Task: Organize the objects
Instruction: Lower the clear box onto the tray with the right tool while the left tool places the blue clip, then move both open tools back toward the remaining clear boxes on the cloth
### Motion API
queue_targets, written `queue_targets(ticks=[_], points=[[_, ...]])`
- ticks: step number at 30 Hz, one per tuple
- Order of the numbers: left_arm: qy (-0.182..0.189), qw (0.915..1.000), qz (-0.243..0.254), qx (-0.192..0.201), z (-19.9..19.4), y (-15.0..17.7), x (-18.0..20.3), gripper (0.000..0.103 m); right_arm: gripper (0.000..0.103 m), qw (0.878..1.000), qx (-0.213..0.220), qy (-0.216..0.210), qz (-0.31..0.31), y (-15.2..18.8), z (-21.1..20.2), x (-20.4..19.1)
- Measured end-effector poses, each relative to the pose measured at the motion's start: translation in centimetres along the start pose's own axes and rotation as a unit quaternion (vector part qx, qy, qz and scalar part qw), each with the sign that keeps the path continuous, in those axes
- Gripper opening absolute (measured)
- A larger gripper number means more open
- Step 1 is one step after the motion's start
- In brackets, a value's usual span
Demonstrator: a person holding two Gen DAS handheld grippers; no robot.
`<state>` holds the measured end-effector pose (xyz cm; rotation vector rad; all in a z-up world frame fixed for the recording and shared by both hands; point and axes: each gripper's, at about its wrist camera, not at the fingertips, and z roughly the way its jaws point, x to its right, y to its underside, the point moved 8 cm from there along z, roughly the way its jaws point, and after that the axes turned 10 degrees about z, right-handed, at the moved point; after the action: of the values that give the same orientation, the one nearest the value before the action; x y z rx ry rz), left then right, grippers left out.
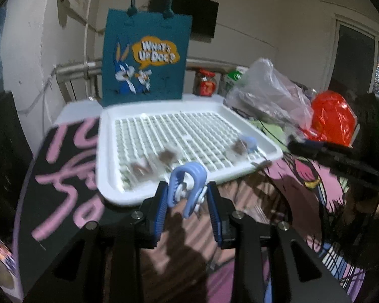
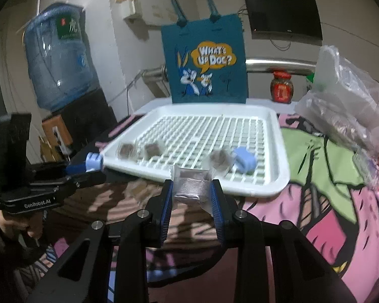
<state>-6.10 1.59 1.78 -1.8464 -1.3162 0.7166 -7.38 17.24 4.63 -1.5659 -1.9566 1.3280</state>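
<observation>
On the patterned cloth (image 2: 315,202) lies a white tray (image 2: 278,176) with a grid floor. Behind its far edge a blue tote bag (image 2: 204,60) with a cartoon rabbit stands upright, and to the right of the bag is a red-lidded jar (image 2: 281,87). At the right side a crumpled clear plastic bag (image 2: 346,106) is piled beside the tray, and in the left wrist view a red bag (image 1: 333,118) sits behind it. A large water bottle (image 2: 58,60) is at the far left, and a dark screen (image 2: 283,15) hangs on the wall.

Inside the tray, near its front edge, lie three small wrapped brown pieces (image 2: 151,150), two at the left and one at the right. A light blue clip (image 2: 245,161) lies just beside the right one.

The left gripper (image 1: 188,197) is closed on a second light blue clip (image 1: 187,184), pinching it between the blue pads, over the near rim of the tray. The right gripper (image 2: 192,194) pinches a small silver foil packet (image 2: 190,186), also over the near rim. Both views are somewhat blurred.
</observation>
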Motion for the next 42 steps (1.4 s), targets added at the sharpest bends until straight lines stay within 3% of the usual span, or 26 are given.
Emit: queue_targets(ticks=[3, 7, 15, 21, 22, 23, 24, 25, 29, 32, 34, 37, 40, 42], points=[[-0.013, 0.9999, 0.001, 0.006, 0.3, -2.5, -1.8, 0.03, 0.028, 1.0, 0.011, -0.009, 0.011, -3.5, 0.1, 0.9], [-0.016, 0.9997, -0.013, -0.014, 3.3, -4.4, -4.0, 0.03, 0.028, 1.0, -0.015, -0.007, 0.018, -6.0, 3.4, 1.8], [-0.033, 0.9923, -0.055, -0.106, 10.3, -2.1, -6.9, 0.03, 0.028, 0.993, -0.102, 0.053, 0.029, -5.2, 11.3, 4.9], [-0.038, 0.9888, -0.064, -0.129, 11.8, -1.6, -7.3, 0.031, 0.028, 0.988, -0.129, 0.08, 0.039, -4.2, 13.9, 6.6], [-0.038, 0.9887, -0.068, -0.128, 12.0, -1.6, -7.4, 0.033, 0.03, 0.987, -0.132, 0.083, 0.04, -4.1, 14.1, 6.6], [-0.034, 0.9892, -0.075, -0.121, 11.9, -1.8, -7.5, 0.041, 0.03, 0.986, -0.133, 0.087, 0.041, -4.0, 14.2, 6.8], [-0.03, 0.9897, -0.08, -0.115, 11.7, -1.9, -7.6, 0.052, 0.036, 0.986, -0.135, 0.089, 0.044, -3.9, 14.3, 6.9], [-0.025, 0.9901, -0.085, -0.108, 11.5, -2.2, -7.6, 0.057, 0.045, 0.986, -0.133, 0.09, 0.049, -4.1, 14.2, 7.0], [-0.017, 0.9938, -0.086, -0.069, 8.8, -3.8, -7.4, 0.062, 0.052, 0.992, -0.088, 0.065, 0.059, -5.8, 11.2, 6.0], [-0.018, 0.9961, -0.085, -0.018, 4.9, -5.5, -7.2, 0.07, 0.061, 0.997, -0.036, 0.039, 0.048, -7.5, 7.0, 4.0], [-0.022, 0.9969, -0.075, 0.013, 2.2, -6.3, -6.7, 0.071, 0.073, 1.0, 0.004, 0.014, 0.027, -8.1, 3.6, 2.0], [-0.014, 0.9965, -0.069, 0.045, -0.8, -6.8, -5.5, 0.072, 0.083, 0.998, 0.062, -0.01, -0.01, -8.2, -1.1, -0.7], [0.001, 0.9966, -0.059, 0.057, -2.7, -6.3, -3.9, 0.073, 0.085, 0.996, 0.082, -0.036, -0.028, -7.4, -3.6, -2.7], [0.012, 0.9974, -0.053, 0.048, -3.0, -5.4, -2.9, 0.073, 0.086, 0.995, 0.072, -0.054, -0.036, -6.2, -4.3, -3.7]])
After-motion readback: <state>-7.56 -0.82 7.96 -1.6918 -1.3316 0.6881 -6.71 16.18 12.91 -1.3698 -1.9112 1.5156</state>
